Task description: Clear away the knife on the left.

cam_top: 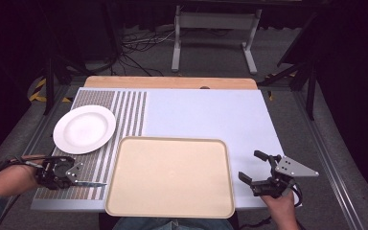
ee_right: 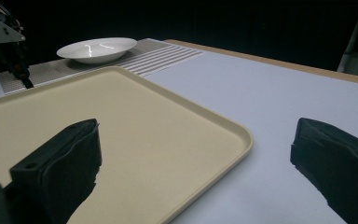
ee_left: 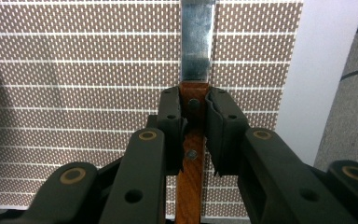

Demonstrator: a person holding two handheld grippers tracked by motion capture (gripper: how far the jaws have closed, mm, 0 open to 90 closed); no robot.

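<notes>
The beige tray [cam_top: 170, 176] is lying bare at the near edge of the table [cam_top: 211, 115], with the white plate [cam_top: 84, 129] sitting on the striped placemat [cam_top: 124, 110] to its left, so the work in hand looks like the pickup of a knife [cam_top: 90, 182] that is lying on the mat just left of the tray. The left gripper [ee_left: 193, 123] is clamping its jaws on the knife's wooden handle [ee_left: 191, 163], blade pointing toward the tray, while the right gripper [cam_top: 258, 167] is waiting wide open and holding nothing just right of the tray. The next move is probably calling for a straight lift with the grip kept firm, so the thin handle is not twisting, before carrying it over to the tray or the plate.
</notes>
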